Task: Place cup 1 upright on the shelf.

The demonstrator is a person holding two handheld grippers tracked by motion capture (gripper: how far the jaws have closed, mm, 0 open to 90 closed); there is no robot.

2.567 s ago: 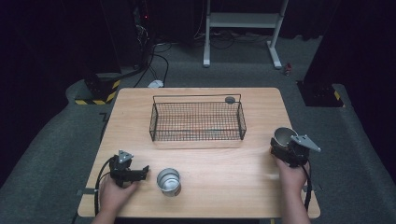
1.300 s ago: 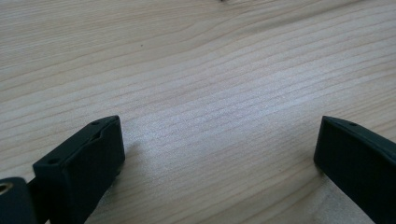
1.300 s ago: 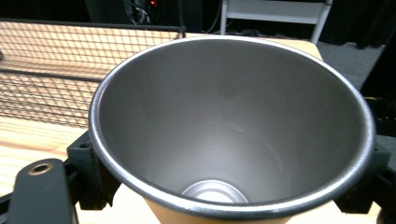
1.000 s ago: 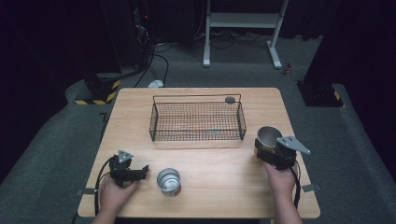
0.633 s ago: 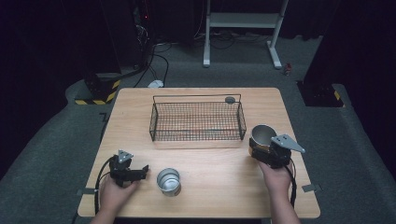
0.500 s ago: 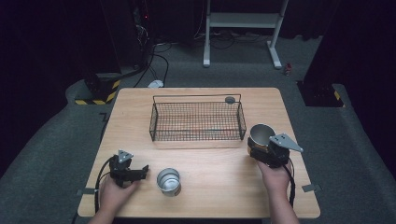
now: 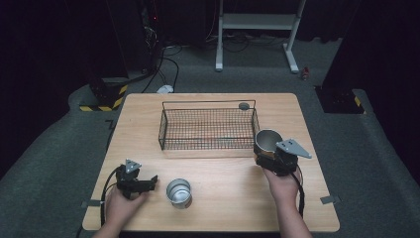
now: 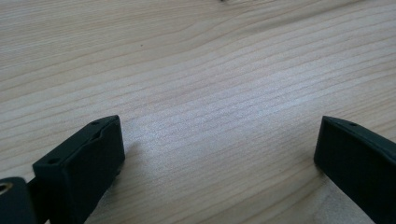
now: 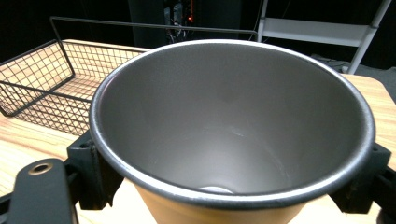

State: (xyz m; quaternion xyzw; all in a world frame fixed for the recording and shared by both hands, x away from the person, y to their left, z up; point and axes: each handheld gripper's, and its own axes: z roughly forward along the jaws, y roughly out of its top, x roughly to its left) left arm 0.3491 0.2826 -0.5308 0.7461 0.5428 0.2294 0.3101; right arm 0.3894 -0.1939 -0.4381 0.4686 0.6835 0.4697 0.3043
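Right gripper [image 7: 267,154] was clamped on a round grey metal cup with a rolled rim [image 7: 268,140], held upright at centre-right of the high view, just off the right end of the black wire mesh basket [image 7: 208,128]. In the right gripper view the cup [image 9: 232,126] sat between the two black jaws, one each side of the wall below the rim, mouth open toward the camera, inside empty.

Handling, my read: thin-walled metal, stiff, light, not fragile. The smooth wall looked slippery, and its taper narrows downward, so a side pinch could let it creep. Best hold seemed to be where it was, high on the wall just under the rolled rim, which gives the jaws a lip to catch. Squeezing hard shouldn't hurt it much, though thin sheet might dent.

Left gripper [image 7: 139,184] sat at lower left of the high view, low over the light wooden bench [image 7: 223,198], jaws spread wide with nothing between them; the left gripper view showed bare wood grain [image 8: 219,93] between the jaws.

A second short metal cup [image 7: 179,192] stood upright on the bench at bottom centre, just right of the left gripper, not touching it. Likely the same handling. A small dark round disc [image 7: 243,105] lay behind the basket's far right corner.
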